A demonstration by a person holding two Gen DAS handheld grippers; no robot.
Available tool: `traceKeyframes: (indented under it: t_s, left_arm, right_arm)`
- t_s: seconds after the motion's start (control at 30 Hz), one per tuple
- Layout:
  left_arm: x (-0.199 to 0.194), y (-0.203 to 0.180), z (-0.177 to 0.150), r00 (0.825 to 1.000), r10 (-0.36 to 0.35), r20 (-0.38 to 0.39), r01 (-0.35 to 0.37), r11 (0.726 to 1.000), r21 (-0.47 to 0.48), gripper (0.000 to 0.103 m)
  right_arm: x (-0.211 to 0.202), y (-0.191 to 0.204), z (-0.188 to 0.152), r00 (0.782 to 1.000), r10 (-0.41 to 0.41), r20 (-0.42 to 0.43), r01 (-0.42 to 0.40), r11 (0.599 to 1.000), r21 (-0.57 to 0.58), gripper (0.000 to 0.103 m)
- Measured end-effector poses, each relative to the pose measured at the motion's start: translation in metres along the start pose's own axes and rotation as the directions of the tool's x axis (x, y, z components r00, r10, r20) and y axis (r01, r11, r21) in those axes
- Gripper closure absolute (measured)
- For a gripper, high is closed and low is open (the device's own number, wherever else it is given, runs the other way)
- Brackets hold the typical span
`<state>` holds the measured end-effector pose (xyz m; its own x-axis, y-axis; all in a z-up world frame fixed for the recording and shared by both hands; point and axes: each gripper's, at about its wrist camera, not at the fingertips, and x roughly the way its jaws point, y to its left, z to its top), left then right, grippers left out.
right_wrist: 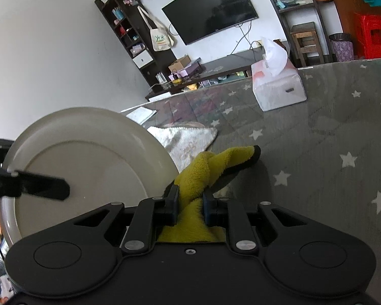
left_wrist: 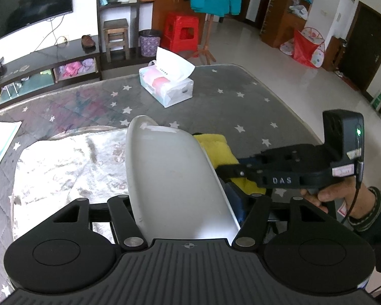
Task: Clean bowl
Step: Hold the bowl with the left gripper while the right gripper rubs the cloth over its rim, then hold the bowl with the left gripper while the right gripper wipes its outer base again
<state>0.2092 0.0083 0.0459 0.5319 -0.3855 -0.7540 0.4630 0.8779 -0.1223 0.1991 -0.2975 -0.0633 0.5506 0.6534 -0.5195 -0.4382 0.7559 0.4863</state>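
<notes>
Bowl (left_wrist: 170, 178): white, held on edge above the table (left_wrist: 254, 106), rim clamped between your left gripper (left_wrist: 185, 211) fingers. In the right wrist view its open face (right_wrist: 83, 172) points toward your right tool, with one black left finger (right_wrist: 43, 185) lying across the inside.

Right gripper (right_wrist: 190, 203): clenched on a yellow cloth (right_wrist: 205, 170), which bunches out past the blue pads, just beside the bowl's rim; contact cannot be judged.

Your right hand (left_wrist: 332, 195) wraps the handle from below, sleeve at the wrist, tool reaching in level from the right.

Beneath the bowl: pale towel (left_wrist: 68, 162) on the star-printed cover. Tissue pack (left_wrist: 167, 86) well beyond.
</notes>
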Motion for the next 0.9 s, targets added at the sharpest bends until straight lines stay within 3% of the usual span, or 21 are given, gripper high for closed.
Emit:
traceKeyframes:
  t_s: [0.9]
  left_arm:
    - [-0.002, 0.006, -0.008, 1.000, 0.020, 0.020, -0.019, 0.998, -0.057, 0.038]
  right_arm:
    - [-0.042, 0.043, -0.051, 0.997, 0.031, -0.071, -0.038, 0.994, -0.100, 0.082]
